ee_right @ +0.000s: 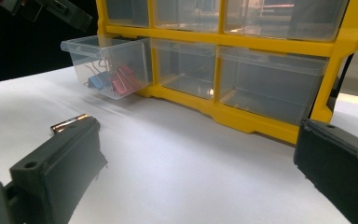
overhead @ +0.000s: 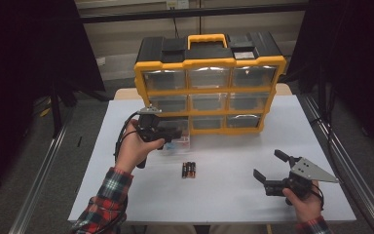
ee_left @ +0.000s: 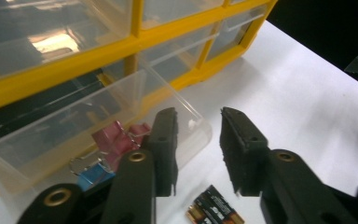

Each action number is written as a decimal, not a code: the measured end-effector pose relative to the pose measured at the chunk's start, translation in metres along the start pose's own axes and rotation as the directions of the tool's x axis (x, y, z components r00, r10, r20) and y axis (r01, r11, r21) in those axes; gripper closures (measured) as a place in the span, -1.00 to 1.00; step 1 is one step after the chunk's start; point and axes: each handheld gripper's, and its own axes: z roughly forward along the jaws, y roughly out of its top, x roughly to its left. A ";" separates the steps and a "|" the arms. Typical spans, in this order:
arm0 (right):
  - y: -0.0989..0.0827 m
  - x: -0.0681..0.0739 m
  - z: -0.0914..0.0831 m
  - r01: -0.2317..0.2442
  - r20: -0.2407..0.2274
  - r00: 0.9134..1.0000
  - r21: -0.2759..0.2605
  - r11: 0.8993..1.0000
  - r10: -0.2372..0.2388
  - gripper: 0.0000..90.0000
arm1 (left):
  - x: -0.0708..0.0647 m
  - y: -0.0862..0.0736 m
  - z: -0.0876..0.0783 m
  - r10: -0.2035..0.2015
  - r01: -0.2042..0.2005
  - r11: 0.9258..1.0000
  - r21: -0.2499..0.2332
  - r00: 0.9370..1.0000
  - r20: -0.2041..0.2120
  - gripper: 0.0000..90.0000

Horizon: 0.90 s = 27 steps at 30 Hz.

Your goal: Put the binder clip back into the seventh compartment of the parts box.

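Your left gripper (overhead: 174,133) hovers at the pulled-out clear drawer (overhead: 179,140) at the bottom left of the yellow organizer (overhead: 209,83), and its jaws stand apart with nothing between the pads; in the left gripper view (ee_left: 198,149) the gap between them shows bare white table (overhead: 233,195). That drawer (ee_left: 98,126) sticks out from its slot toward you, and inside it lie binder clips, pink ones (ee_left: 119,137) and a blue one (ee_left: 92,175), just beside your left jaw. In the right gripper view the same drawer (ee_right: 107,65) juts from the cabinet's lowest row with the clips (ee_right: 114,79) resting at its bottom. A small pack of batteries (overhead: 189,169) lies on the table in front of the drawer, near it but not touching, and it shows below your jaws in the left gripper view (ee_left: 214,207). Your right gripper (overhead: 270,165) rests low over the table at the right, well apart from the organizer, jaws spread wide and holding nothing.
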 end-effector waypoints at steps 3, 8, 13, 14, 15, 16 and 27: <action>0.000 0.000 0.000 -0.001 -0.003 1.000 -0.003 1.000 0.001 -0.99 | -0.004 -0.002 -0.001 0.005 -0.005 1.000 -0.008 1.000 0.009 0.39; 0.000 0.000 0.000 0.001 -0.001 1.000 -0.002 1.000 -0.001 -0.99 | -0.008 -0.005 -0.003 0.001 -0.001 1.000 -0.007 1.000 0.012 0.52; 0.001 0.001 0.000 0.002 -0.002 1.000 0.000 1.000 -0.002 -0.99 | -0.009 -0.010 -0.002 0.012 -0.012 1.000 0.004 1.000 0.014 0.76; 0.001 0.001 0.000 0.002 0.001 1.000 0.003 1.000 -0.002 -0.99 | -0.009 -0.011 -0.001 0.016 -0.016 1.000 0.006 1.000 0.016 0.81; 0.001 0.001 0.001 0.001 -0.002 1.000 -0.001 1.000 -0.001 -0.99 | -0.009 -0.012 0.000 0.019 -0.019 1.000 0.003 1.000 0.013 0.84; 0.000 0.001 0.001 0.001 -0.001 1.000 -0.001 1.000 -0.001 -0.99 | -0.010 -0.012 0.000 0.023 -0.023 1.000 0.017 1.000 0.009 0.88; 0.001 -0.002 0.000 -0.003 0.006 1.000 -0.009 1.000 0.003 -0.99 | -0.012 -0.018 0.004 -0.002 0.002 1.000 0.011 1.000 0.002 0.94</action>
